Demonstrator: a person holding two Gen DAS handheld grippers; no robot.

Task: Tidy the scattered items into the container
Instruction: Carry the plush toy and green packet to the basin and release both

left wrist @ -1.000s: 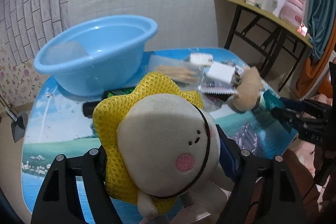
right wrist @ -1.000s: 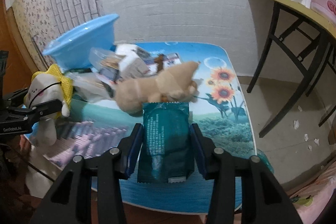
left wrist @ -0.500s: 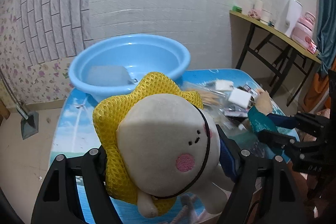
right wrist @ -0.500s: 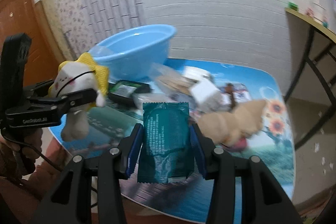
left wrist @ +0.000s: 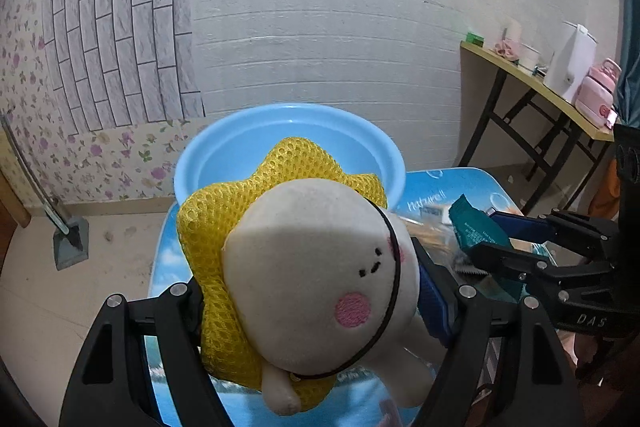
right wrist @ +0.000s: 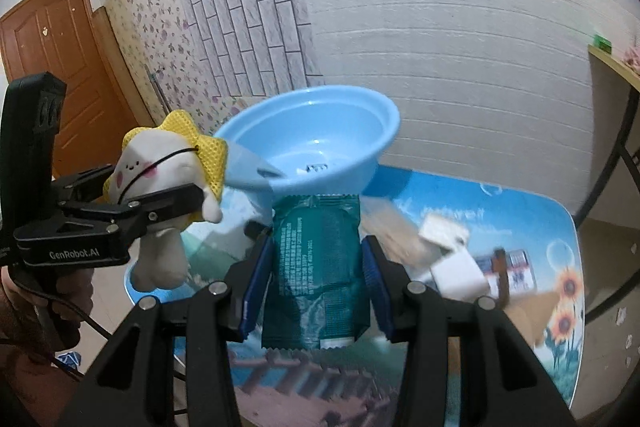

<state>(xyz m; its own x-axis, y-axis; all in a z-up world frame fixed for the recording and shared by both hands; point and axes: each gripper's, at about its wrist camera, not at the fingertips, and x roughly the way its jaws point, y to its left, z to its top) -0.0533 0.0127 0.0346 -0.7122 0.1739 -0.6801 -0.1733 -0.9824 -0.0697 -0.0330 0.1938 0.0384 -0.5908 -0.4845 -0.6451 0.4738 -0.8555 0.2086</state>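
Carrying step: the left gripper (left wrist: 320, 307) is clamped on the plush toy (left wrist: 312, 291), the right gripper (right wrist: 316, 275) on the green packet (right wrist: 316, 267) — both near the blue basin (right wrist: 320, 147), seemingly short of its rim. Next: over it, fingers apart.

Basin (right wrist: 312, 143) on table (right wrist: 532, 227) (far end)

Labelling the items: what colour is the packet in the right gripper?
Dark teal packet, clearest in the right wrist view.
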